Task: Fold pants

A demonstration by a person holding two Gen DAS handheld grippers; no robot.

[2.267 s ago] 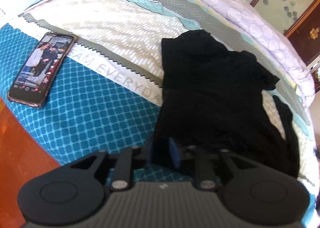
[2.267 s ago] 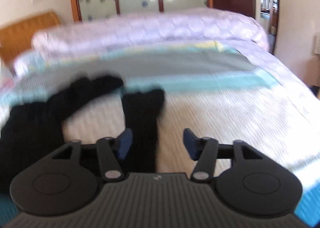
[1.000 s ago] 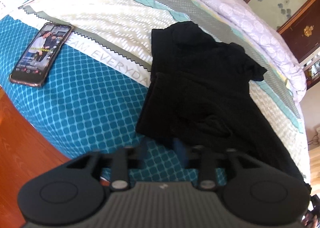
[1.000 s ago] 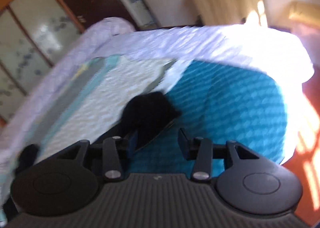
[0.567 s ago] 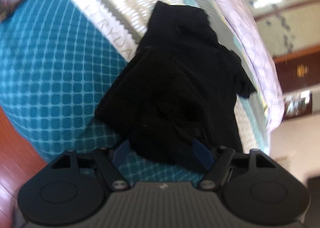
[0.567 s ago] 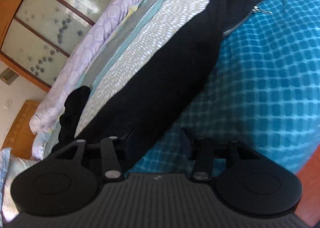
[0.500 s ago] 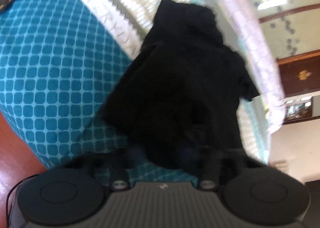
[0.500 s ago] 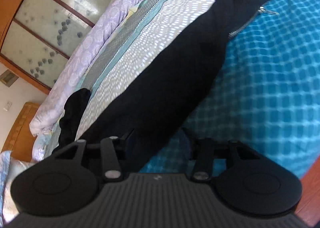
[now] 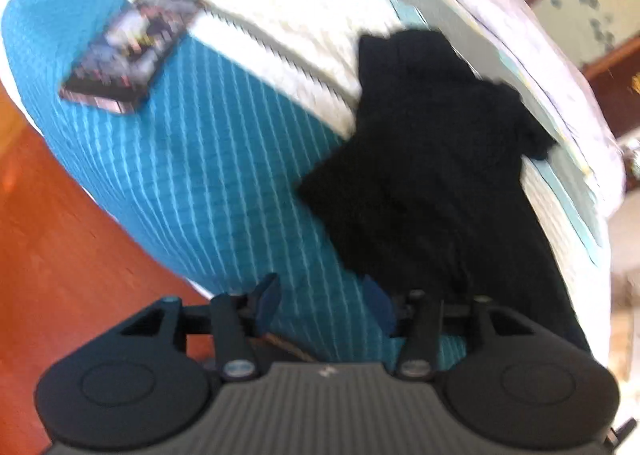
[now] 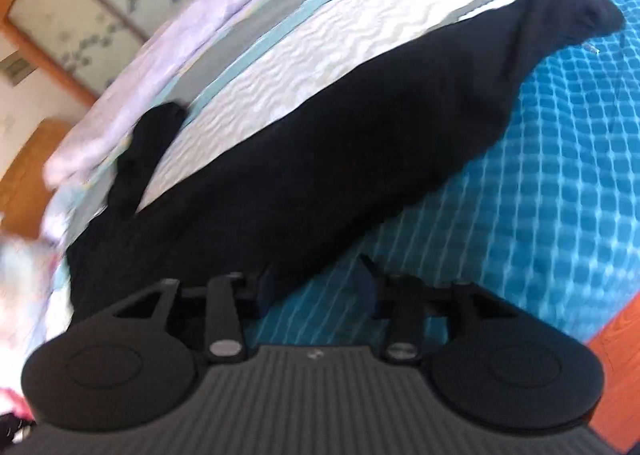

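Note:
Black pants [image 9: 432, 175] lie on the bed, bunched and partly folded, running toward the far side. In the right wrist view the pants [image 10: 320, 151] stretch diagonally from lower left to upper right, with a zipper pull near the far end. My left gripper [image 9: 322, 301] is open and empty, low over the teal bedspread just left of the pants' near edge. My right gripper [image 10: 316, 283] is open and empty, its left finger at the pants' near edge.
A smartphone [image 9: 132, 59] with a lit screen lies on the bedspread [image 9: 192, 175] at upper left. A rolled lilac quilt [image 10: 168, 43] lies along the far side. Wooden floor [image 9: 60, 247] shows below the bed edge. Glass-panelled wardrobe doors [image 10: 108, 3] stand behind.
My left gripper has let go of the pants, opened and pulled back to the left; the phone is in view again. My right gripper stays open and has shifted slightly along the pants.

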